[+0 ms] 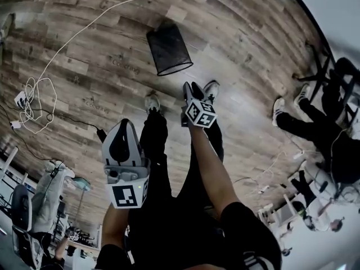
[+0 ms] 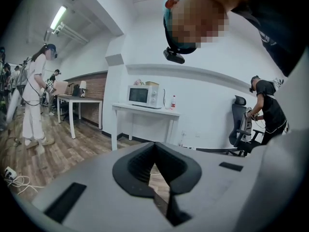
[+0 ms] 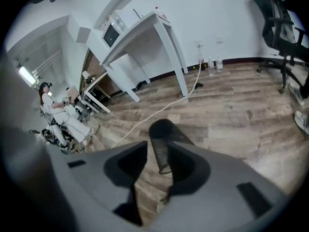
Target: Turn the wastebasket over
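Note:
A black mesh wastebasket [image 1: 169, 49] rests on the wooden floor ahead of my feet, its wider rim toward me. The right gripper view has the wastebasket [image 3: 163, 141] straight ahead, seen through the gap between the jaws. My right gripper [image 1: 192, 88] points down toward it, well short of it, open with nothing held. Lower left, my left gripper [image 1: 125, 124] hangs by my leg, its fingertips meeting, empty. In the left gripper view the left gripper [image 2: 154, 146] aims level across the room.
A white cable [image 1: 73, 35] runs across the floor to a coil and plug [image 1: 31, 100] at the left. A person sits by an office chair [image 1: 337, 83] at the right. A white table [image 3: 161, 30] with a microwave [image 2: 145, 95] stands at the wall.

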`<state>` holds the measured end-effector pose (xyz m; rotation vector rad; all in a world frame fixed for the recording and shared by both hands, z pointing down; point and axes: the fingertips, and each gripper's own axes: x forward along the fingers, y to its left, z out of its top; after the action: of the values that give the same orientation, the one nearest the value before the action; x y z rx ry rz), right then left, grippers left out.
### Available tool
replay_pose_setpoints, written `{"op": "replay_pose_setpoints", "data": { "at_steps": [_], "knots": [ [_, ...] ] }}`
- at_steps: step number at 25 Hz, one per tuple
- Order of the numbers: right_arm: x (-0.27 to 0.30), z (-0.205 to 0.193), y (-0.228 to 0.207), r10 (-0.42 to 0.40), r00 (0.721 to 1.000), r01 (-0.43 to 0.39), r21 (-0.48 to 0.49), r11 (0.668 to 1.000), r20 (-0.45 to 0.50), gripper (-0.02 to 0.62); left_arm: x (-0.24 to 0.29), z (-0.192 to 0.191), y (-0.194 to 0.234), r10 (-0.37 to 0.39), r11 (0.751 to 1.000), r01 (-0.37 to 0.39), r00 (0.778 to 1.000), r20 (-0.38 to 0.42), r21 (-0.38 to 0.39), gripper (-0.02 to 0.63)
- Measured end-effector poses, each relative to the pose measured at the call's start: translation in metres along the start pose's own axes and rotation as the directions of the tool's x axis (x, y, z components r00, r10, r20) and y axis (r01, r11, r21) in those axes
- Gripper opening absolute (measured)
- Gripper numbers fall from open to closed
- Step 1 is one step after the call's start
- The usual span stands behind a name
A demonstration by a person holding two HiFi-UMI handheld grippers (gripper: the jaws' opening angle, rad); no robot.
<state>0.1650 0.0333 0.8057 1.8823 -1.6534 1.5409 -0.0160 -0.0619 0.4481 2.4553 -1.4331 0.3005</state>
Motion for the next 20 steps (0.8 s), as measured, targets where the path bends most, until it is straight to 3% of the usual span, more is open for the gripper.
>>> {"op": "replay_pose_setpoints", "data": {
  "at_steps": [8,16,20],
  "knots": [
    [0.115,-0.093,-0.040,0.014,0.994,0.007,0.187,0.982,-0.111,0.174,0.016,-0.054,0.034,0.034,0.998,-0.034,0.999,-0.004,-0.057,0.034],
    [0.168,-0.110,-0.057,-0.004,0.996,0.035,0.372,0.928,-0.086,0.189,0.019,-0.095,0.054,0.039,0.998,-0.042,0.998,-0.055,-0.056,0.034],
    [0.178,-0.118,-0.061,0.040,0.996,-0.001,0.454,0.891,-0.075,0.189,0.020,-0.102,0.053,0.033,0.996,-0.039,0.997,-0.074,-0.078,0.034]
  ]
}}
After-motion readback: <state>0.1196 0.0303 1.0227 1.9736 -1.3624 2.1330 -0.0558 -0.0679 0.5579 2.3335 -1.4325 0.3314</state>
